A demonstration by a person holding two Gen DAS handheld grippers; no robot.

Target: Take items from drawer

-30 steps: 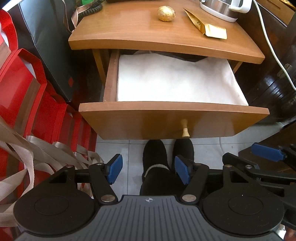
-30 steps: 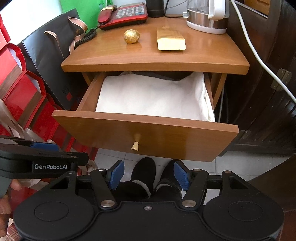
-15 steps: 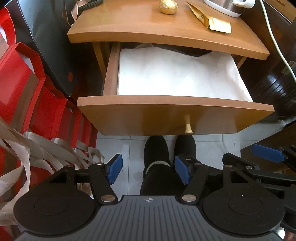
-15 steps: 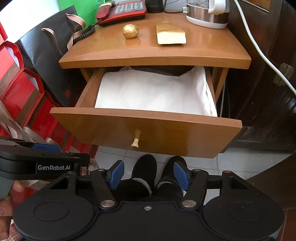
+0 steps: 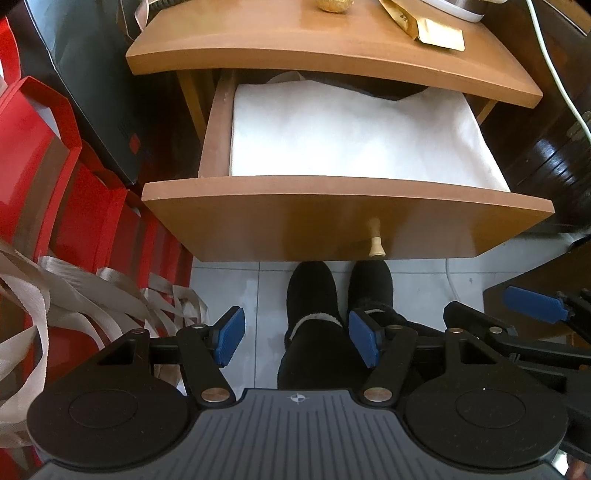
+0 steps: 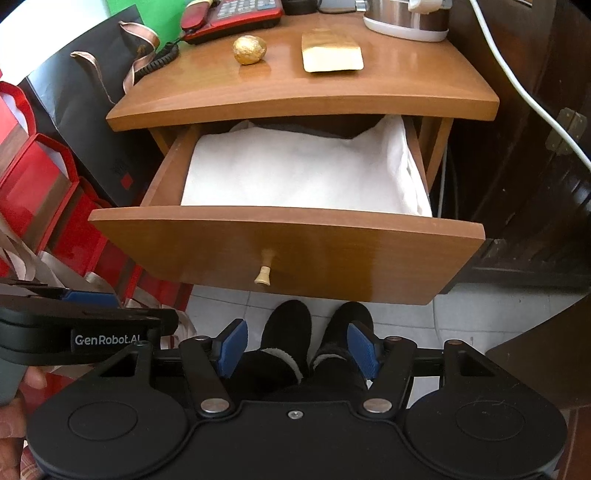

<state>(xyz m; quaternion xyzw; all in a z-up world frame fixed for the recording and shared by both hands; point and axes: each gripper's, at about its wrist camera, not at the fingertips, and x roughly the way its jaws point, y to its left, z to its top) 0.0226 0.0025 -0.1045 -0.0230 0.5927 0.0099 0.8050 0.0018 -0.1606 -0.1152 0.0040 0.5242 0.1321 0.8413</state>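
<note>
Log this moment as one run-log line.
drawer: open | white cloth: inside | left gripper: open, empty | right gripper: open, empty

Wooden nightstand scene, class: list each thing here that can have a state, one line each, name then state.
Wooden nightstand drawer: pulled open.
White folded cloth: lying flat inside the drawer.
Left tongs: open, empty.
Right tongs: open, empty.
Red telephone handset: on its cradle.
Gold foil pouch: lying flat on the nightstand top.

Both wrist views look steeply down over open drawer [image 5: 347, 218] [image 6: 288, 251] from near its front. Left view nearer, shifted left, clipping tabletop [image 5: 332, 48]. Right view takes whole tabletop [image 6: 303, 85]. Shared: drawer, boots [image 5: 314, 295] [image 6: 288, 325] lower centre.
</note>
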